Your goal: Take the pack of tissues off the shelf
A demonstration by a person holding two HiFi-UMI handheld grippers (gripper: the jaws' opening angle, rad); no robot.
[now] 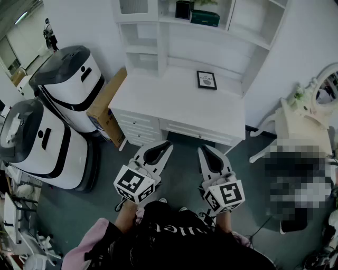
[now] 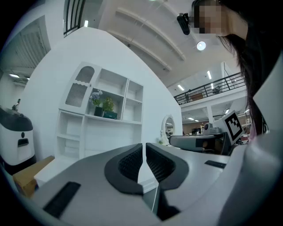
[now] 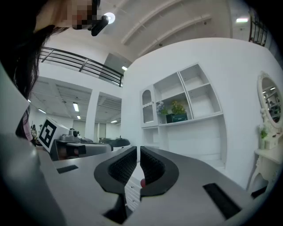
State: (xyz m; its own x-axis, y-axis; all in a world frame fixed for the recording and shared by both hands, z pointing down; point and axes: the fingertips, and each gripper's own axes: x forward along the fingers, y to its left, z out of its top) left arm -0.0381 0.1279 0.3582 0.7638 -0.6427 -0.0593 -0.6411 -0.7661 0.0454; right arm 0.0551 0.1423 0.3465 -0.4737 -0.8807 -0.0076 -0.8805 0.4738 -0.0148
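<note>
Left tool [image 1: 166,144] and right tool [image 1: 203,150] both pinched closed; tissue pack [image 1: 205,18] on shelf [image 1: 238,31]

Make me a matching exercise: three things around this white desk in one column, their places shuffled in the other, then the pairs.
Things:
1. green tissue pack
2. framed picture
3. cardboard box

Places:
A. flat on the desktop
B. tilted, beside that desk's left end
C. on the upper shelf, next to a potted plant

Pairs: 1-C, 2-A, 3-B
</note>
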